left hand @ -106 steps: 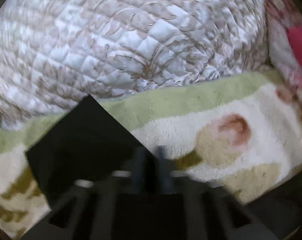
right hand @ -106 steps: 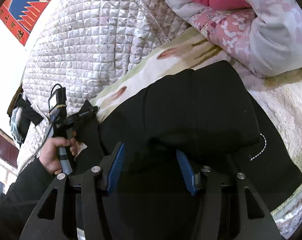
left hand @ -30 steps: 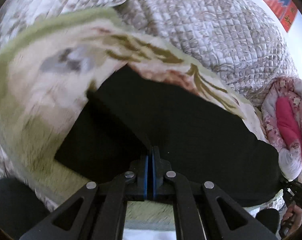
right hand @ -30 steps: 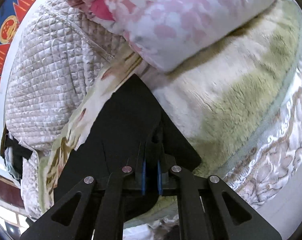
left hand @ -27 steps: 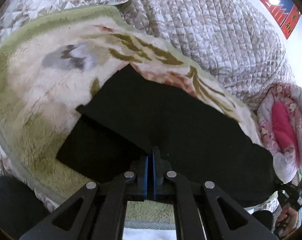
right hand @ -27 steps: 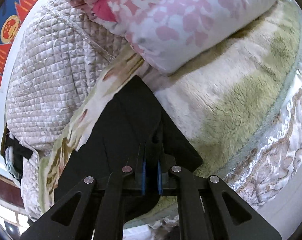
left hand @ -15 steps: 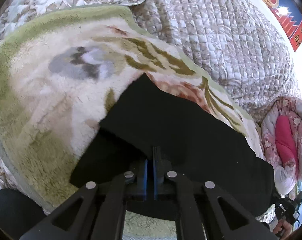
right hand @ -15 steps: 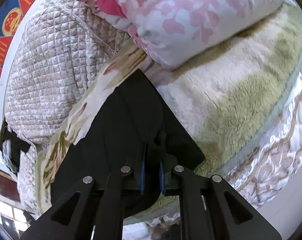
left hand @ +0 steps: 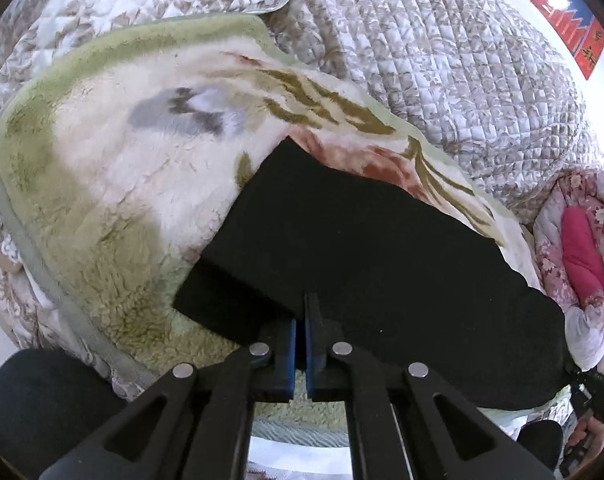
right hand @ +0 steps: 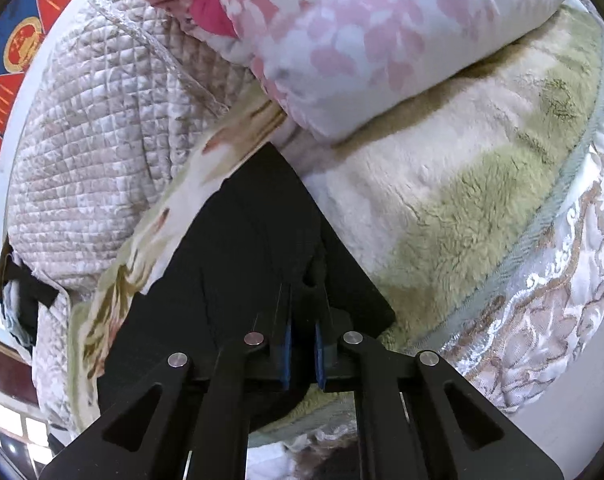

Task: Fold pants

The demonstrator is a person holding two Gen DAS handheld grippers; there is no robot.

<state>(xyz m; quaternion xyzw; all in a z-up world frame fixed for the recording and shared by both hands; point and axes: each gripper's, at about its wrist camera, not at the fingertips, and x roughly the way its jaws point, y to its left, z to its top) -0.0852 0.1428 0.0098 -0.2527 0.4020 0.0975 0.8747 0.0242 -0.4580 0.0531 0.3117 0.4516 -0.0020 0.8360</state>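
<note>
Two claws are working one pair of black pants, so left wrist view first. The left claw (left hand: 301, 312) sits at 6 o'clock, its blue pads pressed almost together and pinching the near edge of the pants (left hand: 362, 248). The dark cloth spreads from the claw tips up toward 12 and away to 4 o'clock, a folded upper layer lying over a lower one that peeks out at 8 o'clock. Under it lies a fleecy blanket (left hand: 113, 184), cream with green borders and leaf print, stretching from 8 round to 1 o'clock. A quilted bedspread (left hand: 442, 60) fills 12 to 2 o'clock, a pink floral duvet (left hand: 582, 240) is bundled at 3 o'clock, and a red wall hanging (left hand: 582, 36) at 2 o'clock carries characters too small to read.

Right wrist view now. The right claw (right hand: 302, 320) at 6 o'clock is clamped on a bunched fold of the pants (right hand: 237, 256), only a narrow gap between its pads. The cloth runs from the tips to a corner at 12 o'clock and down to 8. The blanket (right hand: 482, 200) fills 2 to 4 o'clock, the duvet (right hand: 362, 32) lies at 12 to 1 just beyond the pants' corner, and the bedspread (right hand: 93, 140) covers 9 to 11.
</note>
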